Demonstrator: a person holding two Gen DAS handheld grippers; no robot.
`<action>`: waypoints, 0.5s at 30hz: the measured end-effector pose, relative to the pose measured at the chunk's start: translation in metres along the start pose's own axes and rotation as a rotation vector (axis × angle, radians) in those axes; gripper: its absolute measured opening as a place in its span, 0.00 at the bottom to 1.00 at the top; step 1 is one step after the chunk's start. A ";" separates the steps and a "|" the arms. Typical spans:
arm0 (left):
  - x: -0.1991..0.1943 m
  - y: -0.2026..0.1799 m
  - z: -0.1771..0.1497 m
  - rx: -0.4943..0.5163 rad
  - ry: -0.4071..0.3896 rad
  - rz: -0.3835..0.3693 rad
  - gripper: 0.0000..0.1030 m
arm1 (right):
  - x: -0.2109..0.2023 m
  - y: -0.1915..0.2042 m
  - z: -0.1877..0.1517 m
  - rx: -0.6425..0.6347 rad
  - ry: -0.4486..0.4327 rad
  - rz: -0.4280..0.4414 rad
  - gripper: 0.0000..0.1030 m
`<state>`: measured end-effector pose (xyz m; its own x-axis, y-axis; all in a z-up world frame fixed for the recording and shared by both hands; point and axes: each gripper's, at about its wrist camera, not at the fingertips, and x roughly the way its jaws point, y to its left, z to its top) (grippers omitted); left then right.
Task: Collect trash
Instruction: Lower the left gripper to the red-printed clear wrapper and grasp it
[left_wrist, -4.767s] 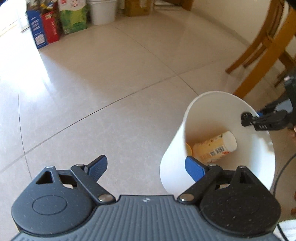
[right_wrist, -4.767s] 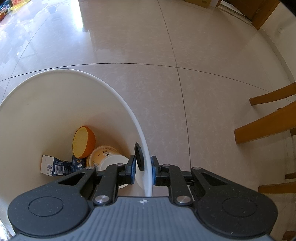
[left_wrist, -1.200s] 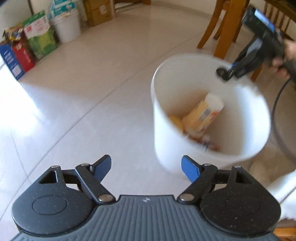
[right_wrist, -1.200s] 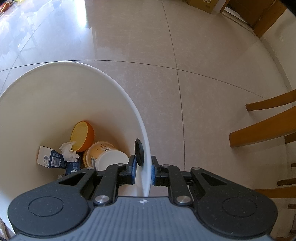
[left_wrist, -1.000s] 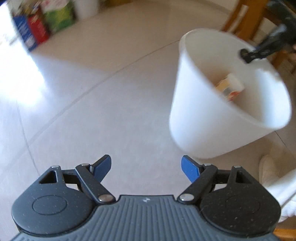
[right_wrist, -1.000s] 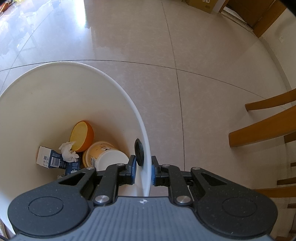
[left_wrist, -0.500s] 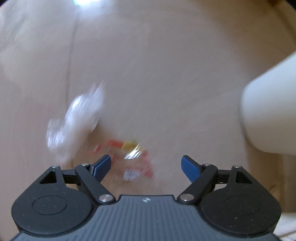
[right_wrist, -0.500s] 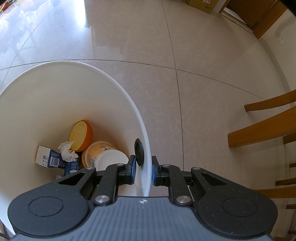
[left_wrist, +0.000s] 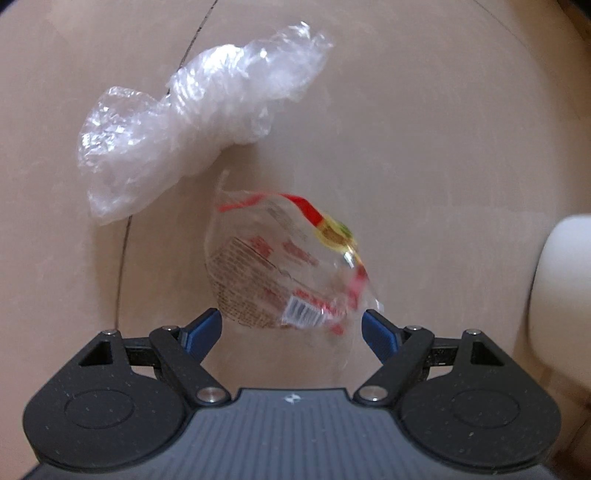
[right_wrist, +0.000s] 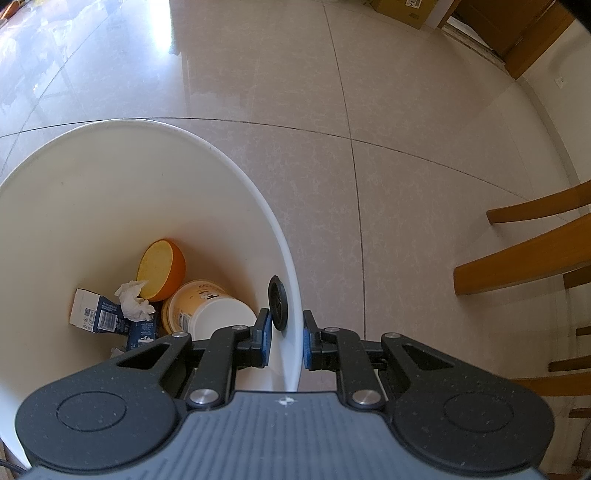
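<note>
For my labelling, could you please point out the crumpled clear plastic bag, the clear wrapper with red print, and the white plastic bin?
crumpled clear plastic bag (left_wrist: 192, 122), left wrist view, its bunched middle.
clear wrapper with red print (left_wrist: 280, 269), left wrist view, printed centre.
white plastic bin (right_wrist: 92, 192), right wrist view, inner wall.

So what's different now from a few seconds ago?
The left gripper swung away from the white bin and down to the floor, where it now hovers open over a printed clear wrapper beside a crumpled plastic bag. A tissue has appeared inside the bin. The right gripper stays clamped on the bin's rim.
</note>
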<state>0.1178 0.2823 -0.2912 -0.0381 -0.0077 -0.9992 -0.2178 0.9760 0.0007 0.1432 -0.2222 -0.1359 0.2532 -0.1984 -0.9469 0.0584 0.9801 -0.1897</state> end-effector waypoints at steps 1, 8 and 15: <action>-0.001 -0.001 0.004 -0.011 -0.009 -0.009 0.80 | 0.000 0.000 0.000 0.003 0.000 0.000 0.18; -0.001 -0.023 0.034 0.004 -0.060 -0.055 0.81 | 0.000 0.000 0.000 0.008 -0.002 -0.003 0.19; 0.013 -0.067 0.044 0.105 -0.059 -0.007 0.81 | 0.000 0.000 0.000 0.008 -0.002 -0.005 0.19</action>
<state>0.1750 0.2267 -0.3059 0.0210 -0.0049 -0.9998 -0.1147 0.9934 -0.0073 0.1432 -0.2221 -0.1360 0.2552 -0.2036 -0.9452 0.0673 0.9789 -0.1928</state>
